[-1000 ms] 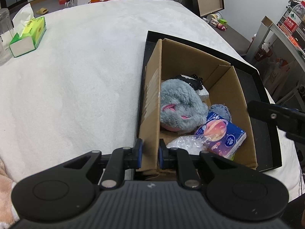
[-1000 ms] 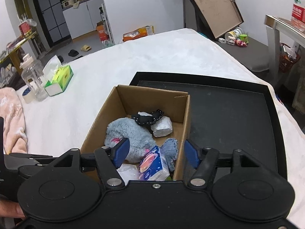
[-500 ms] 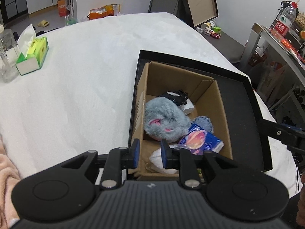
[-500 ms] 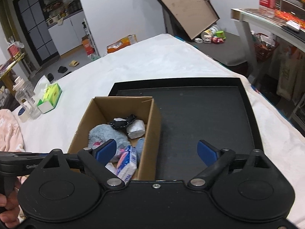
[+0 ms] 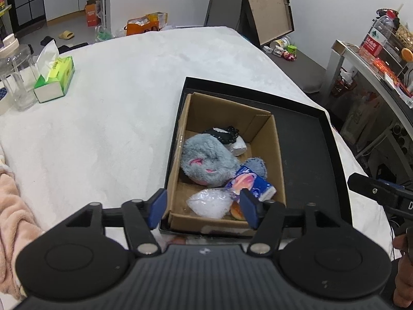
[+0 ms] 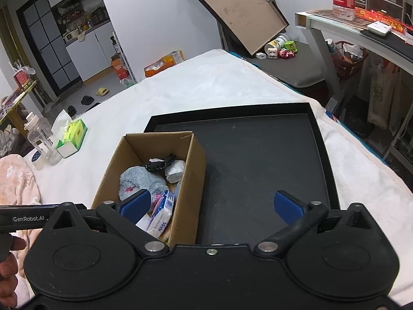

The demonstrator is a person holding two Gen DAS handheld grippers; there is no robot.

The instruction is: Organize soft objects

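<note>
The cardboard box [image 5: 277, 155] of soft objects is seated in the left end of the black tray [image 6: 258, 155]. Both the left gripper [image 5: 202, 208] and right gripper [image 6: 211, 205] are released, jaws just opened, nothing gripped.

The cardboard box [image 5: 278, 155] looked matt brown, the plush toy [image 5: 206, 162] fluffy grey, the tray [image 6: 271, 160] smooth matt black, the blanket [image 5: 116, 118] fuzzy white cloth.
</note>
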